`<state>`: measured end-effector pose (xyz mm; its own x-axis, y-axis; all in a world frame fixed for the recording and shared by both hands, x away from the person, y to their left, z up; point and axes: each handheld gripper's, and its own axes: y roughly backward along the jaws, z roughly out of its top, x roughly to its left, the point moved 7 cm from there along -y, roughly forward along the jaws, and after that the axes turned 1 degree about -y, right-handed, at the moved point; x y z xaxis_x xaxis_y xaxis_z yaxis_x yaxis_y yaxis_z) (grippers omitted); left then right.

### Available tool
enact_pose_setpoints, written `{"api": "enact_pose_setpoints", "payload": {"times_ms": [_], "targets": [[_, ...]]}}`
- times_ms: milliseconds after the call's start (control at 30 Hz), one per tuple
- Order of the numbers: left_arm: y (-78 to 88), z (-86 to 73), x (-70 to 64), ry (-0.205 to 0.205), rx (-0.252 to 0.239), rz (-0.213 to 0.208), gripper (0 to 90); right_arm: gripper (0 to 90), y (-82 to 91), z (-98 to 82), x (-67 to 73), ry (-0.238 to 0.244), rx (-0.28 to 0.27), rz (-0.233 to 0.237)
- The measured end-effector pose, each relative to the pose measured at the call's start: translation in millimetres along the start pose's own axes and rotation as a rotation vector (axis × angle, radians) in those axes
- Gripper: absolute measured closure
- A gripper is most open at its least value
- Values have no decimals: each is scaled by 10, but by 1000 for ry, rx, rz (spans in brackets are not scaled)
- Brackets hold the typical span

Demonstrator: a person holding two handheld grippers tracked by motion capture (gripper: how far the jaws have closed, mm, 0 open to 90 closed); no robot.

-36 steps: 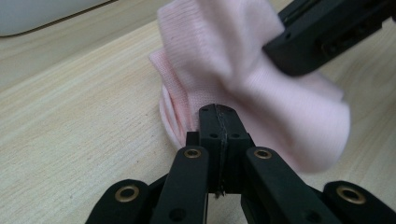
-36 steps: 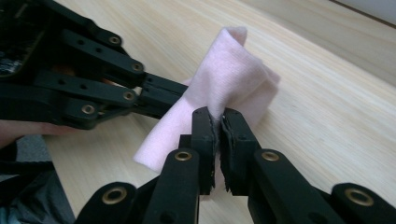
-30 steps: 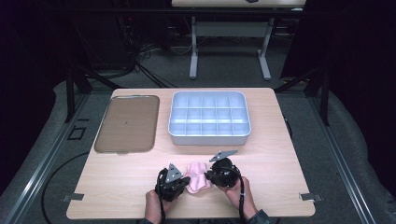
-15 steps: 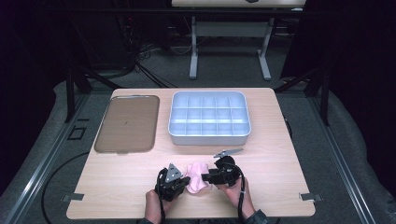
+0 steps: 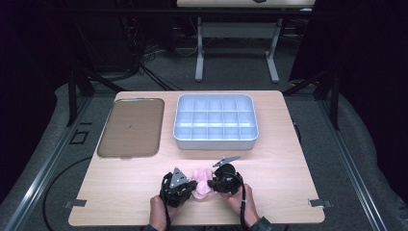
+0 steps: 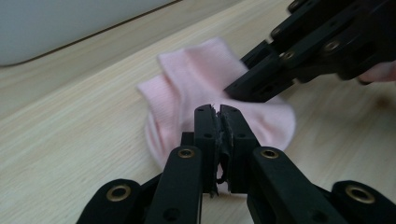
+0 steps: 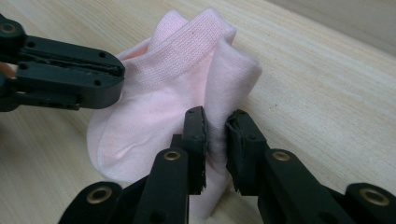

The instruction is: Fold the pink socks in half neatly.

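The wooden table (image 5: 120,192) stood on grey carpet in a dark room, a brown tray (image 5: 131,127) at its left and a grey divided bin (image 5: 215,121) beside that. The pink sock (image 5: 203,181) (ribbed at the cuff, folded over itself) lay at the near edge between my claws. My left claw (image 6: 218,109) was clamped on its edge. My right claw (image 7: 215,122) had just been closing, pinching a fold, which the high view hid.

Lab-like recording space, dark curtains hanging all around, cables (image 5: 144,62) trailing over grey carpet, a second table (image 5: 235,29) standing beyond the wooden worktop (image 5: 288,159), metal rails (image 5: 38,173) running alongside.
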<state>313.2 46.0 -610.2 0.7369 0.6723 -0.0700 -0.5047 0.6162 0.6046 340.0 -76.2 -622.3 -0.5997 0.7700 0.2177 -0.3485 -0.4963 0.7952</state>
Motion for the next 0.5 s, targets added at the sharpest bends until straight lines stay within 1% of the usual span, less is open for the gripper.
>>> {"api": "enact_pose_setpoints", "payload": {"times_ms": [33, 67, 133, 167, 233, 267, 300, 367, 433, 500], "targets": [[-18, 14, -24, -4, 8, -9, 856, 779, 0, 0, 0, 0, 0, 2], [-44, 19, -34, -18, 20, -13, 856, 779, 0, -1, 0, 1, 1, 3], [-121, -3, -43, -25, 44, -15, 857, 778, -2, -1, -9, 8, -4, 5], [-156, -22, -53, -13, 50, -19, 858, 774, -1, -1, -7, 1, -7, 8], [-177, -38, -46, -19, 47, -10, 863, 744, 16, -8, -9, -4, -5, 23], [-179, -44, -53, -1, 45, -9, 865, 720, 30, -16, -11, -17, -5, 26], [-177, -50, -43, -5, 46, -5, 867, 717, 48, -14, -12, -29, -23, 42], [-175, -68, -40, -4, 49, 0, 873, 702, 95, -31, -37, -45, -32, 59], [-177, -75, -41, 5, 45, -4, 880, 710, 129, -59, -66, -63, -24, 78], [-177, -75, -37, -6, 50, -1, 884, 749, 108, -83, -78, -77, -16, 93]]}}
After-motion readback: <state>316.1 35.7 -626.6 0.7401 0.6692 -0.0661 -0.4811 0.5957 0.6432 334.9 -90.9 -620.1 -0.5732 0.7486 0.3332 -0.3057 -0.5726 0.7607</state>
